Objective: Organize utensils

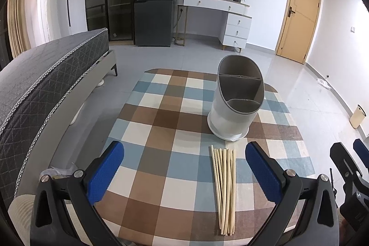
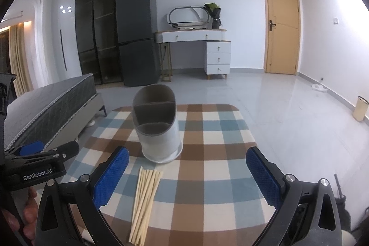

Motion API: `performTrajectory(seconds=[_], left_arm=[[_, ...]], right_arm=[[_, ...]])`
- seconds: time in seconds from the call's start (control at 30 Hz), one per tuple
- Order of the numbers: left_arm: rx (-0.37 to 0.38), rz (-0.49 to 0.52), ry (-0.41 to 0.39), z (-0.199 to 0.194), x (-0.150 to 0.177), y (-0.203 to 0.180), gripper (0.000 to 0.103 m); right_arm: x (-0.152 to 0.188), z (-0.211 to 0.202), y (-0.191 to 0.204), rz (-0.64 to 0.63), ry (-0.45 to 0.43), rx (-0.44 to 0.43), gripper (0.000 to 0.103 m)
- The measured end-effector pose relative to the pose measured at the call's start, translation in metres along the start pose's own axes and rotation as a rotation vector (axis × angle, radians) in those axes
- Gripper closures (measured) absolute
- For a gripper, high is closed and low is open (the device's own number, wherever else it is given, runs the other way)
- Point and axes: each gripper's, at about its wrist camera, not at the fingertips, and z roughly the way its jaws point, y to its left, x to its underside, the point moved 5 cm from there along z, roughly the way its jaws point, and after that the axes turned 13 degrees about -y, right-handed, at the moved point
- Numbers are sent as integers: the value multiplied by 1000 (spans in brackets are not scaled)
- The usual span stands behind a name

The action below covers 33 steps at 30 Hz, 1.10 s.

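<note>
both grippers sit wide apart and hold nothing, hovering low over the near edge of the checked tablecloth (image 1: 166,112). left gripper (image 1: 184,174) has the chopsticks (image 1: 224,186) lying between its fingers, nearer the right one; right gripper (image 2: 186,176) sees the same bundle toward its left finger. nothing gripped, task not started by the look of it.

utensil holder (image 1: 236,98) stands upright behind the chopsticks, well inside the cloth, its base just beyond the bundle's far tips. three compartments visible, all look empty.

risks, biggest first: holder is tall and looks light, so a bump from a finger or a long stick pushed in at an angle could tip or slide it. chopsticks are a loose, slightly fanned bundle, thin and smooth; closing on them flat on the cloth could scatter them, pinch only a few, or snag the fabric. near ends reach almost to the table edge, so a nudge could roll some off. grippers are close side by side; both reaching for the bundle could collide.
</note>
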Motion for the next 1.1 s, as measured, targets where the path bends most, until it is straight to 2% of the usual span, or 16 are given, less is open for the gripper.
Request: performTrajectory(seconds=[0.23, 0.33, 0.4, 0.5, 0.53, 0.6, 0.67, 0.73, 0.83, 0.93, 1.1], left_arm=[[39, -20, 47, 10, 2, 0, 1], [18, 2, 67, 18, 6, 1, 1], [11, 0, 98, 27, 10, 5, 1], [-18, -21, 176, 44, 19, 15, 1], [-27, -31, 199, 50, 22, 19, 1], [-36, -72, 251, 61, 27, 27, 1], [-53, -90, 295, 70, 31, 33, 1], [-71, -104, 332, 77, 35, 38, 1], [-81, -141, 386, 85, 40, 48, 1], [-89, -174, 414, 89, 42, 54, 1], [-85, -210, 450, 94, 45, 59, 1]], right_arm=[[9, 12, 8, 1, 33, -42, 1], [17, 24, 12, -3, 77, -66, 2], [23, 32, 13, 4, 113, -80, 7], [43, 60, 15, 25, 238, -103, 13], [48, 66, 15, 32, 267, -104, 17], [66, 91, 15, 52, 380, -115, 24], [83, 108, 15, 74, 456, -115, 36], [99, 127, 17, 106, 531, -135, 38], [115, 150, 22, 106, 616, -153, 56], [127, 167, 26, 95, 680, -148, 63], [133, 180, 35, 80, 718, -163, 65]])
